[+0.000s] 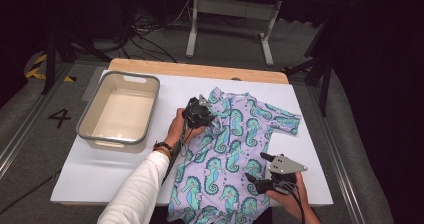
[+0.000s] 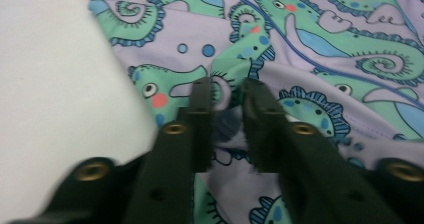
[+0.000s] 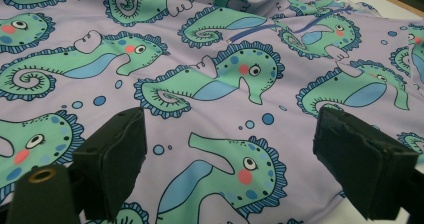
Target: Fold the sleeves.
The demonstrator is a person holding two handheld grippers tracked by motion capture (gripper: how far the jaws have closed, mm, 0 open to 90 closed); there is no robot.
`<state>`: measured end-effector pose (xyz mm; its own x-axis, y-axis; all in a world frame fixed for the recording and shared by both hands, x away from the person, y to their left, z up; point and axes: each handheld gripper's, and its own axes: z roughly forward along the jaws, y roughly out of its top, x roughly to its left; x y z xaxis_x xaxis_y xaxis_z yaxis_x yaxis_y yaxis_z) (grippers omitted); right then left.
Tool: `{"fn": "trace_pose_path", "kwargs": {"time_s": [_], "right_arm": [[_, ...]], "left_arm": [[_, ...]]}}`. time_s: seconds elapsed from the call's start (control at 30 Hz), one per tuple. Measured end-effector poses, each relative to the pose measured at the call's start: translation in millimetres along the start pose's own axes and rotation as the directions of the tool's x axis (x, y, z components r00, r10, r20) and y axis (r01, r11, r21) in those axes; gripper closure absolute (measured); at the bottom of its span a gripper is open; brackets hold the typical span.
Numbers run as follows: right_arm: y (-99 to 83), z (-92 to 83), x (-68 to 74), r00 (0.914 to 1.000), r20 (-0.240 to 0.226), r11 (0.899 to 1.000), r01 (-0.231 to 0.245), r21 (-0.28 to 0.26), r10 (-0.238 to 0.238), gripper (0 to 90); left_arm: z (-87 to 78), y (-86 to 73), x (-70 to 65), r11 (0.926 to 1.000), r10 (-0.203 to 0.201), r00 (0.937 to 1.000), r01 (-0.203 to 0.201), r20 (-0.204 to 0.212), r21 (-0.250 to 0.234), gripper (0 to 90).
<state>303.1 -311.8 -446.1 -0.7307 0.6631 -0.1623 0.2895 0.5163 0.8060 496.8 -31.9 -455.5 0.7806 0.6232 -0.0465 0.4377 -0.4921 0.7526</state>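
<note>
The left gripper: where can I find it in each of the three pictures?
High view: left gripper left of centre, on the lilac seahorse garment, near its zip.
Left gripper view: its black fingers rise from the bottom, pinching a fold.
Right gripper view: I cannot make it out.
Shared landmark: the garment's blue zip line.

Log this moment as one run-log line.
left gripper: fingers pinching a fold of the seahorse shirt | right gripper: open above shirt | tub: beside shirt
</note>
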Motion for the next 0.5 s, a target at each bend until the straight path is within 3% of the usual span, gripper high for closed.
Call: {"fn": "trace_pose_path", "kwargs": {"time_s": [0.07, 0.17, 0.3, 0.4, 0.5], "right_arm": [[0.2, -0.6, 0.1, 1.0000, 0.002, 1.000, 0.002, -0.001, -0.002, 14.7], [0.0, -0.8, -0.3, 1.0000, 0.003, 1.000, 0.000, -0.001, 0.000, 14.7], [0.0, -0.4, -0.8, 1.0000, 0.004, 1.000, 0.001, -0.001, -0.001, 14.8], [0.0, 0.0, -0.4, 1.0000, 0.004, 1.000, -0.007, 0.005, 0.007, 14.7], [-0.3, 0.4, 0.0, 1.0000, 0.001, 1.000, -0.008, 0.009, 0.008, 14.8]], "left_arm": [[-1.1, 0.4, -0.6, 0.9998, 0.002, 1.0000, -0.002, -0.005, -0.017, 87.1], [-10.9, 5.7, -3.7, 0.9971, 0.036, 0.9994, -0.035, 0.003, -0.068, 88.1], [-20.8, 16.1, -15.4, 0.9873, 0.085, 0.9957, -0.080, 0.036, -0.137, 88.1], [-22.3, 25.1, -29.1, 0.9798, 0.136, 0.9893, -0.126, 0.054, -0.155, 87.8], [-17.9, 33.4, -44.7, 0.9736, 0.194, 0.9784, -0.183, 0.072, -0.137, 87.4]]}}
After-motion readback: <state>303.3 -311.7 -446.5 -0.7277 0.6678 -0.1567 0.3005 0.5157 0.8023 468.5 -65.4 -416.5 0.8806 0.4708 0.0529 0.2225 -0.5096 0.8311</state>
